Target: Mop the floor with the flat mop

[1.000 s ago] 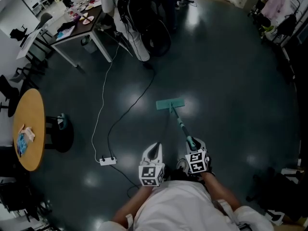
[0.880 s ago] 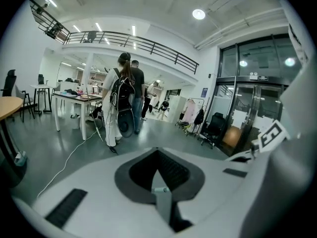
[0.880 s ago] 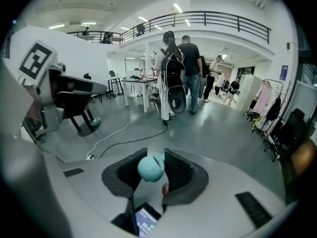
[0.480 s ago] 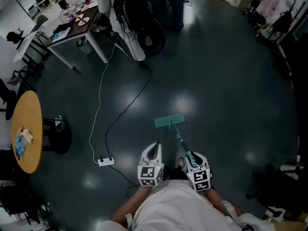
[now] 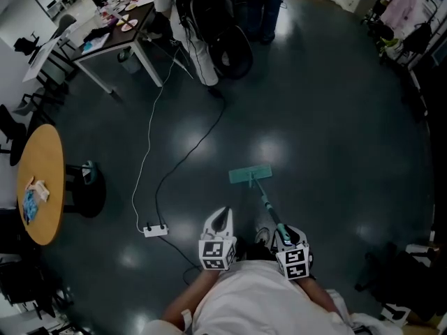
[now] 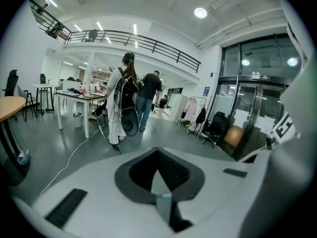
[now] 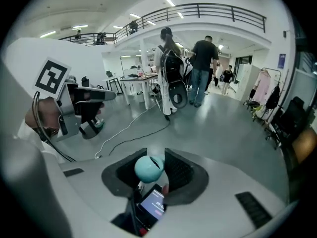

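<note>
The flat mop has a teal pad point(image 5: 250, 175) lying flat on the dark floor ahead of me, and its pole point(image 5: 267, 205) slants back to my right gripper point(image 5: 286, 236). That gripper is shut on the pole; in the right gripper view the pole's teal rounded end point(image 7: 149, 168) sits between the dark pads. My left gripper point(image 5: 222, 218) is held beside it, about level, jaws closed together with nothing in them; in the left gripper view point(image 6: 158, 168) the tips meet.
A black and white cable point(image 5: 183, 155) runs across the floor to a power strip point(image 5: 156, 230) left of my grippers. A round wooden table point(image 5: 40, 182) stands at far left, a desk point(image 5: 115, 28) at the back left, people with a backpack point(image 5: 209, 26) beyond.
The mop pad has been drawn back towards me, from farther out to closer in front. The right gripper has slid lower and right with the pole. The left gripper has hardly moved.
</note>
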`<act>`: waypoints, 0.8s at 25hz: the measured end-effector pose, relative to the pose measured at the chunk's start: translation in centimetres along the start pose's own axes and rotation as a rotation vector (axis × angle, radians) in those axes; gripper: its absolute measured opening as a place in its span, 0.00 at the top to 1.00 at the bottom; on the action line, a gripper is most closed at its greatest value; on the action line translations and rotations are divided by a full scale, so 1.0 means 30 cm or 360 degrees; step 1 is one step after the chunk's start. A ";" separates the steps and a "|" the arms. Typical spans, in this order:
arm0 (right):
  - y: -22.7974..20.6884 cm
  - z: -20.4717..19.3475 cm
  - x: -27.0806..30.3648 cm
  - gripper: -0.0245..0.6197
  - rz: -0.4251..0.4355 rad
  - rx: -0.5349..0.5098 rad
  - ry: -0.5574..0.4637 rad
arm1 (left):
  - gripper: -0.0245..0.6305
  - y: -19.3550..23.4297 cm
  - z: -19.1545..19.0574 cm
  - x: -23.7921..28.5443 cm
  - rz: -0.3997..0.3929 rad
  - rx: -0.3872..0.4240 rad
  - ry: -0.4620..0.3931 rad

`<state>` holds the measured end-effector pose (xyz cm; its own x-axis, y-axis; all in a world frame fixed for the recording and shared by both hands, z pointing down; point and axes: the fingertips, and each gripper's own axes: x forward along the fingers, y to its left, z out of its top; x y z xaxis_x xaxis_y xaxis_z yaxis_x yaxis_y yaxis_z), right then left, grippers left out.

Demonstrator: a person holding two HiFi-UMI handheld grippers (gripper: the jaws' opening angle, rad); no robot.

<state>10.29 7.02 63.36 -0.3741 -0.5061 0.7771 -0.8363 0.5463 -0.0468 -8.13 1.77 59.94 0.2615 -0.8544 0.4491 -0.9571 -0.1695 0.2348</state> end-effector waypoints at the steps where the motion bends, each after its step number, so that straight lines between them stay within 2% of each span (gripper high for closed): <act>1: -0.008 -0.013 -0.001 0.78 -0.0009 0.0024 0.0019 | 0.96 0.010 -0.007 0.002 0.0000 -0.0007 0.0011; 5: -0.014 -0.045 0.012 0.78 -0.0034 0.0062 0.0044 | 0.96 0.006 -0.032 0.014 -0.0030 -0.0014 0.0052; 7: -0.021 -0.037 0.034 0.78 -0.0063 0.0047 0.0001 | 0.96 -0.009 -0.037 0.021 -0.0050 -0.0015 0.0062; 12: -0.040 0.121 0.104 0.79 -0.0114 0.0032 -0.0202 | 0.96 -0.031 -0.026 0.039 -0.0076 0.0004 0.0060; 15: -0.061 0.144 0.107 0.79 -0.0099 0.0036 -0.0147 | 0.96 -0.035 -0.010 0.033 -0.0065 0.0017 0.0045; 20: -0.120 0.064 0.070 0.79 -0.0109 0.0081 -0.0027 | 0.96 -0.017 0.001 0.030 -0.0041 0.0009 0.0039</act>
<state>11.75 2.71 63.96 -0.3219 -0.5525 0.7689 -0.8792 0.4757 -0.0263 -7.40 1.07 60.22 0.2889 -0.8374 0.4640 -0.9508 -0.1942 0.2414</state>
